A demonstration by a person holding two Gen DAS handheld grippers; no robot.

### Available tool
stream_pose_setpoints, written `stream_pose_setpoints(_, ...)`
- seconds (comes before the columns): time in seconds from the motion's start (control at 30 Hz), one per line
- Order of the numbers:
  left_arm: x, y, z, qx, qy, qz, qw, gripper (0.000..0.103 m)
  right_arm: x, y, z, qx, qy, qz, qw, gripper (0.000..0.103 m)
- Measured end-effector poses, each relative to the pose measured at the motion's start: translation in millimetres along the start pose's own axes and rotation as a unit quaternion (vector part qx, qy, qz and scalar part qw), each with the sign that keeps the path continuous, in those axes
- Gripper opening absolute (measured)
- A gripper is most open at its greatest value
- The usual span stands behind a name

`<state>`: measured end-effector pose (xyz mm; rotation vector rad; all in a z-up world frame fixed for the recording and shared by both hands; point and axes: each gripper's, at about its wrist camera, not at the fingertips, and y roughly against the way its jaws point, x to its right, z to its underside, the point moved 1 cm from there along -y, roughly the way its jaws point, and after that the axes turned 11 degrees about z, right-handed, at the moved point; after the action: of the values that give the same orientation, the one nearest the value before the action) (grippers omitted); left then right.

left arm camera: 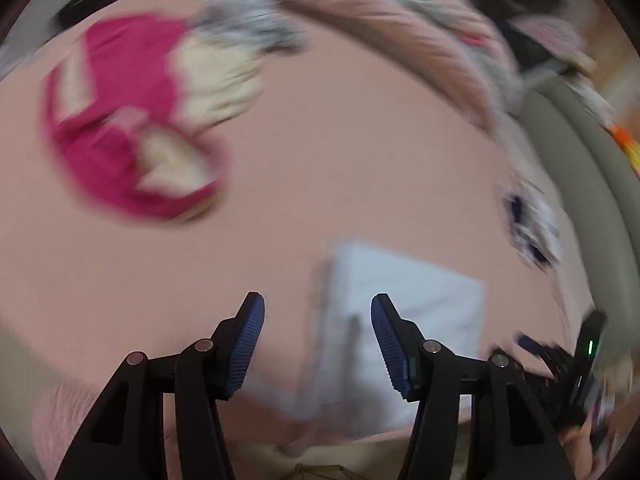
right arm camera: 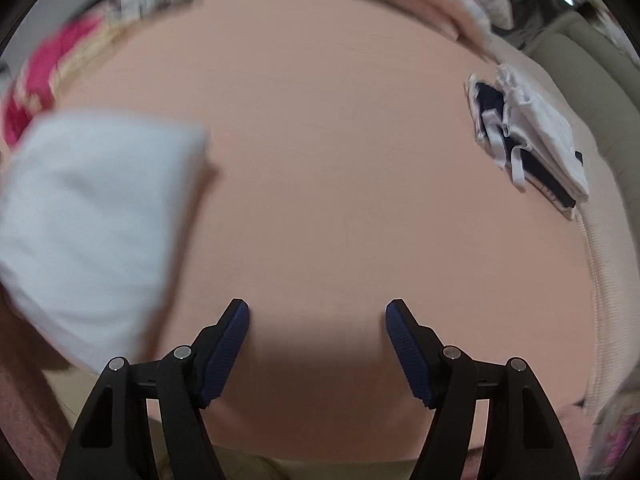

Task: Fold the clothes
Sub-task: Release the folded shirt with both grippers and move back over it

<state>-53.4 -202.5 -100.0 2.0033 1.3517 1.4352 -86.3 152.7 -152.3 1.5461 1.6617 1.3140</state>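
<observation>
At the far left of the pink bedsheet [left arm camera: 320, 152] lies a crumpled magenta garment [left arm camera: 120, 128] with cream patches, blurred in the left wrist view, and a grey piece [left arm camera: 248, 28] lies just beyond it. A pink-and-grey blanket [left arm camera: 392, 28] is bunched along the far edge of the bed.

Nearer, the left gripper [left arm camera: 318, 344] points down at the sheet with its blue pads [left arm camera: 248, 344] apart and nothing pressed between them. The folded white cloth [left arm camera: 408, 292] lies flat on the sheet under and just beyond the right finger; whether that finger touches it cannot be told through the blur. In the right wrist view the same white cloth [right arm camera: 92, 224] sits at the left, well clear of the right gripper [right arm camera: 318, 344].

The right gripper hangs over bare sheet with its jaws spread wide and empty, a shadow beneath them. In the left wrist view a dark shape with a green light at the right edge appears to be this gripper [left arm camera: 576, 364], too blurred to read further.

At the far right, near the bed's edge, lies a small folded pile of white and navy clothes [right arm camera: 528, 136], with loose straps trailing toward the near side. Beyond it runs a beige padded bed frame [right arm camera: 580, 64].
</observation>
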Motion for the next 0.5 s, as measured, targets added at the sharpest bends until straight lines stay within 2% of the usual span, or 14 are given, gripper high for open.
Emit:
stream_pose_setpoints(0.03,16.9,-15.1,0.0,-0.014,-0.023,0.015,0.9995,0.053,-1.7,7.0,-5.9,0.011,-0.022,-0.032,0.999,0.07)
stream_pose_setpoints(0.07,28.2,-32.4,0.4,-0.03,-0.043,0.012,0.9986,0.053,-8.9,15.0,-11.8,0.028,-0.028,-0.059,0.997,0.07)
stream_pose_setpoints(0.13,44.3,-67.0,0.5,-0.061,-0.079,-0.008,0.995,0.053,-37.5,29.9,-21.1,0.066,0.002,-0.091,0.994,0.07)
stream_pose_setpoints(0.2,37.5,-84.3,-5.2,-0.068,-0.086,-0.048,0.9928,0.053,-74.9,30.7,-20.1,0.073,0.071,-0.086,0.991,0.07)
stream_pose_setpoints(0.27,15.5,-80.4,-17.9,-0.051,-0.05,-0.08,0.9943,0.053,-92.6,17.6,-6.0,0.053,0.111,-0.066,0.99,0.07)
stream_pose_setpoints(0.3,4.0,-77.3,-24.4,-0.042,-0.029,-0.093,0.9943,0.053,-91.9,13.6,3.1,0.051,0.109,-0.064,0.991,0.07)
stream_pose_setpoints(0.37,-9.2,-70.3,-29.6,-0.044,0.008,-0.073,0.9964,0.053,-77.7,10.8,18.2,0.035,0.086,-0.08,0.992,0.07)
stream_pose_setpoints(0.43,4.4,-61.1,-24.9,-0.037,-0.016,-0.07,0.9968,0.053,-63.9,13.0,25.9,0.018,0.075,-0.097,0.992,0.07)
stream_pose_setpoints(0.5,29.2,-55.0,-11.0,-0.039,-0.058,-0.055,0.996,0.053,-51.7,23.2,25.1,0.03,0.065,-0.106,0.992,0.07)
